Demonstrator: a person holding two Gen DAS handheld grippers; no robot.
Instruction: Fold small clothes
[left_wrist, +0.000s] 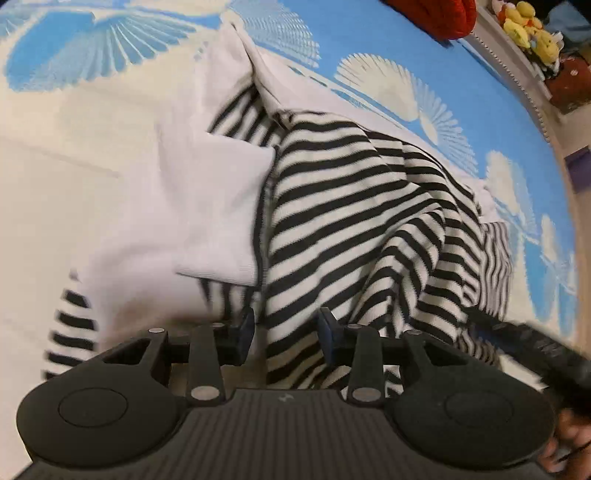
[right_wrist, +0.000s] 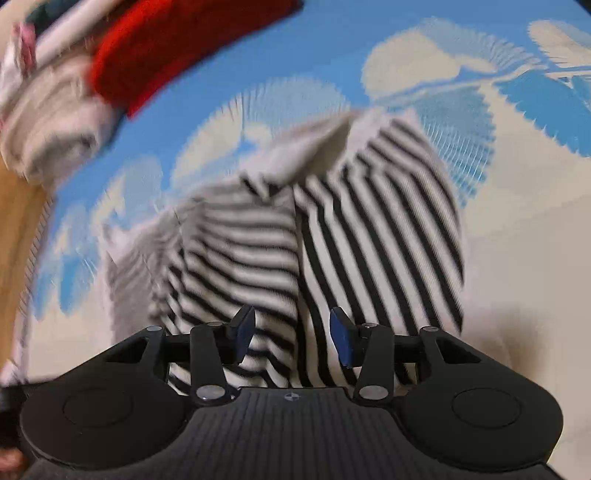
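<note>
- The striped garment (left_wrist: 354, 206) is seen crumpled on the bed (left_wrist: 424, 48), directly ahead of and below both sets of jaws; no clear long axis can be read from the bunched cloth.
- In the left wrist view, a raised fold of striped cloth is seen running from between the jaws away and to the right, with a white panel (left_wrist: 207, 206) to the left of the jaws.
- The left gripper (left_wrist: 286, 330) is held partly spread; cloth lies in the gap, but the pads are not seen pressing on it, so nothing is pinched.
- In the right wrist view, a vertical crease of the garment (right_wrist: 306, 236) is lined up with the gap ahead of the jaws.
- The right gripper (right_wrist: 291, 332) is likewise partly spread over the cloth, with no grip made.
- Both hands are judged about equally near; the right gripper is glimpsed at the lower right of the left view.
- An edge or corner is judged to be needed before a fold can be made.
</note>
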